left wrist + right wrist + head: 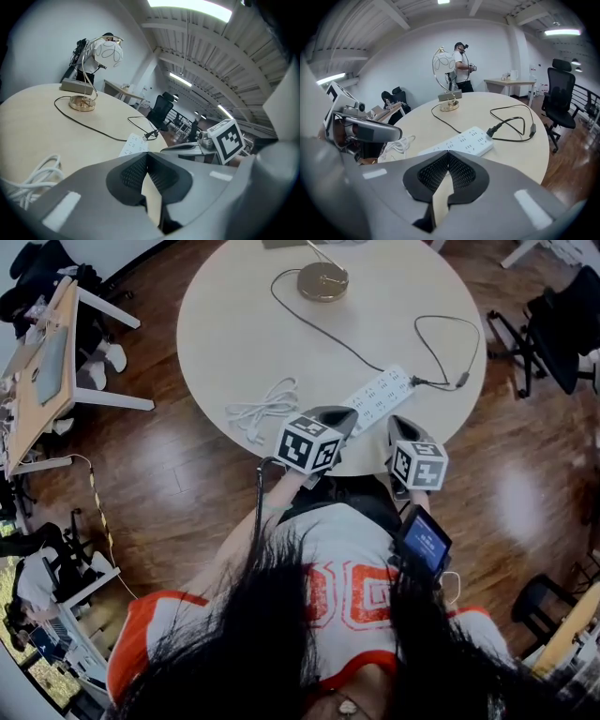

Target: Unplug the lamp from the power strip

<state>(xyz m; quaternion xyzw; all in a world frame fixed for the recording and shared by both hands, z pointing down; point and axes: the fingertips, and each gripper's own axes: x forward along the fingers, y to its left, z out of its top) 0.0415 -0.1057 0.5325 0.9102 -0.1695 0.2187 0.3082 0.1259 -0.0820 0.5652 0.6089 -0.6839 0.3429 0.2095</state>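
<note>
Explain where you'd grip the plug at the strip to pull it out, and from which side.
Grip the plug by its stubby black body, not the thin cord, probably from the right: it juts sideways off the strip at its right end, cord trailing that way.

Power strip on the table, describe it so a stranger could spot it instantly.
Find the round beige table. Near its front edge lies the power strip, a flat white bar with rows of sockets. Unlike the loose white cable bundle beside it, it has a black plug at one end.
</note>
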